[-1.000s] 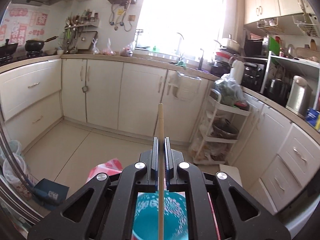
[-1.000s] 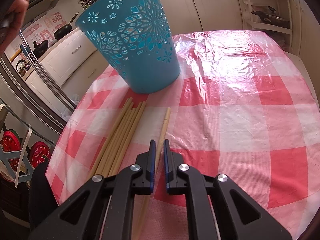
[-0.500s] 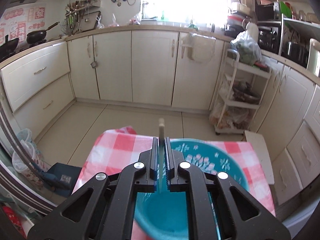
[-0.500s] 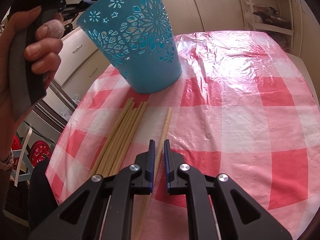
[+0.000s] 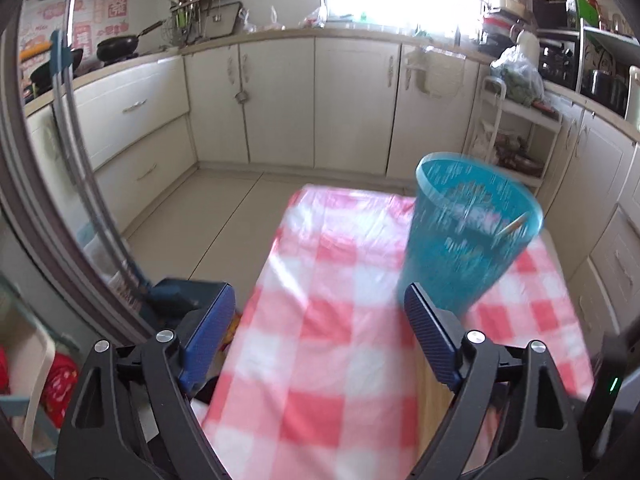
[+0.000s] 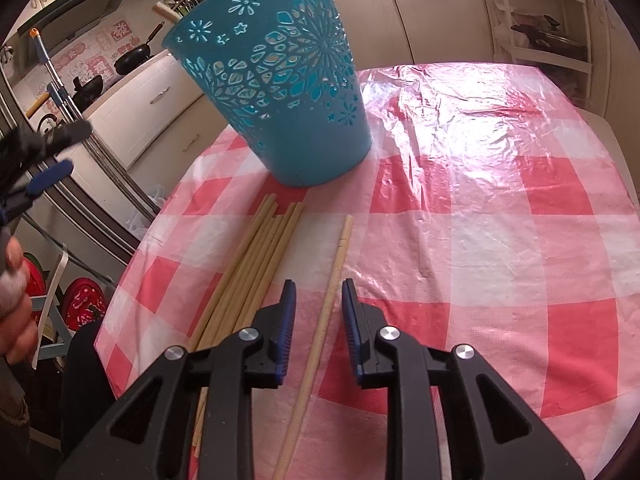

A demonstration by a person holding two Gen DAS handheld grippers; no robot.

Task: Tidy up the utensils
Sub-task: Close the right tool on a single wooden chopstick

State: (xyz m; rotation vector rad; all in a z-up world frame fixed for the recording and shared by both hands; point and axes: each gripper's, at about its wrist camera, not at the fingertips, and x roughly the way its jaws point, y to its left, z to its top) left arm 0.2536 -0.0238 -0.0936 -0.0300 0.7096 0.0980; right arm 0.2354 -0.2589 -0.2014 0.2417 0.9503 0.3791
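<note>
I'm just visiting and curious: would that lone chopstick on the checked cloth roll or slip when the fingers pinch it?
The single chopstick looks thin and straight, so probably stiff and very light. Its rounded shaft on the glossy plastic tablecloth may roll or skid if nudged sideways. It lies between the right gripper fingers, untouched.

Gleaming glossy: plastic cover (image 6: 460, 128) wrinkling over the desk. Looking matt: pale wooden chopsticks (image 6: 256, 264), pierced blue plastic basket (image 6: 280, 80), ribbed blue fingers (image 6: 289, 320).

Left gripper (image 5: 316, 328) jaws just opened wide and empty, its chopstick (image 5: 512, 226) now inside the basket (image 5: 460, 240), basket shifted to right of frame, right gripper (image 6: 319, 312) jaws just parted, single chopstick (image 6: 320, 328) untouched between them
</note>
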